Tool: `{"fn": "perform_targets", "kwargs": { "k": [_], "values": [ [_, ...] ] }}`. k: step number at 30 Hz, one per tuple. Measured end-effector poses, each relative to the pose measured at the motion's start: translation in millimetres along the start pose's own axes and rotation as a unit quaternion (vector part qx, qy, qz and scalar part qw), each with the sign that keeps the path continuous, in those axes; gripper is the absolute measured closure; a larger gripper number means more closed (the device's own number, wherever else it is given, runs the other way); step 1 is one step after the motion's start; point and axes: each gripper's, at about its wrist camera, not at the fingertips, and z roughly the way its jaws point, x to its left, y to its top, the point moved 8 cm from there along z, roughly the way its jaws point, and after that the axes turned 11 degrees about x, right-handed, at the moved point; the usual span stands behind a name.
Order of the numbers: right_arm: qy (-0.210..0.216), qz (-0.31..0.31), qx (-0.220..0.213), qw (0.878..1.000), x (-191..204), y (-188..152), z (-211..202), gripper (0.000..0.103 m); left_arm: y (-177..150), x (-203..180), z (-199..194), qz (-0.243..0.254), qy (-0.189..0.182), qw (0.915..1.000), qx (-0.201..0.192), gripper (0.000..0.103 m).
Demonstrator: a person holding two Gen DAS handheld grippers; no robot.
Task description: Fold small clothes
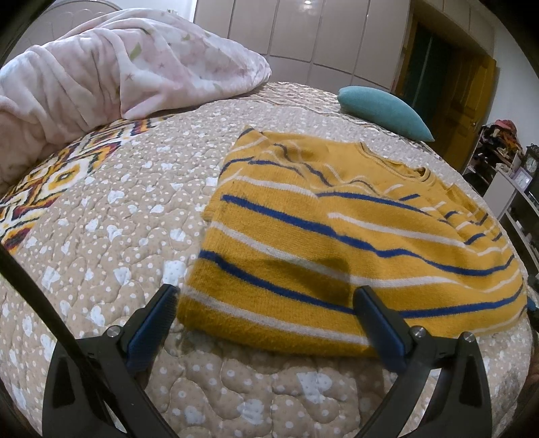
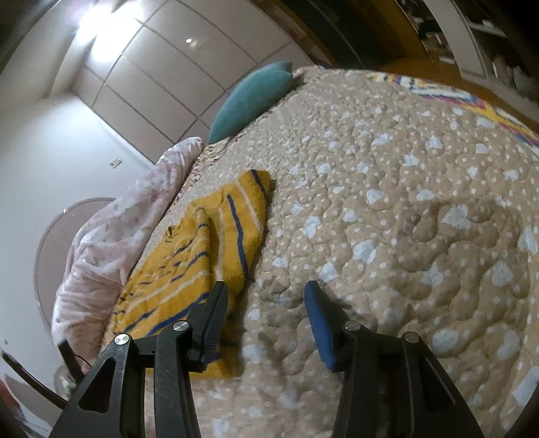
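Hovering low in the frame, the left hand-held gripper has its jaws wide apart, nothing between the pads, just above the near hem of the folded yellow striped sweater. In the right wrist view the right hand-held gripper is also spread, empty, one finger just beside the sweater's edge at lower left, the other over the bare quilt. Sweater lies flat on the bed quilt, center right of the left view. Farther back: pink blanket upper left, teal pillow upper right, wardrobe doors behind.
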Motion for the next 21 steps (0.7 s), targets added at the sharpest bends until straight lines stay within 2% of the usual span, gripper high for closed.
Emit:
{"fn": "perform_targets", "kwargs": {
  "k": [2,4,7,9,11,12,13,14,17,21],
  "values": [
    [0.03,0.013,0.0,0.999,8,-1,-2,0.038,1,-1,0,-0.001,0.0,1.0,0.0,0.0],
    [0.053,0.016,0.001,0.998,19,-3,1,0.037,0,0,0,-0.003,0.0,1.0,0.004,0.0],
    [0.031,0.0,0.017,0.999,32,-4,22,0.037,1,1,-7,-0.018,-0.01,0.9994,0.028,0.001],
    [0.006,-0.013,0.016,1.0,39,-2,35,0.037,0,3,-24,-0.061,-0.067,0.9956,0.025,0.001],
    [-0.023,-0.029,0.011,0.999,46,-1,46,0.036,-2,7,-42,-0.112,-0.132,0.9847,0.024,0.001],
    [-0.034,-0.037,0.015,0.999,51,-1,51,0.041,-3,10,-48,-0.122,-0.146,0.9815,0.024,0.001],
    [-0.038,-0.038,0.023,0.998,55,-1,56,0.051,-3,14,-56,-0.132,-0.155,0.9789,0.021,0.001],
    [-0.028,-0.031,0.036,0.998,60,-2,59,0.074,-3,20,-65,-0.136,-0.152,0.9788,0.013,0.001],
    [-0.043,-0.033,0.025,0.998,84,5,48,0.077,-3,40,-86,-0.142,-0.125,0.9819,-0.016,0.001],
    [-0.055,-0.098,0.014,0.994,163,11,42,0.079,-10,68,-97,-0.158,-0.109,0.981,-0.029,0.001]
  ]
}}
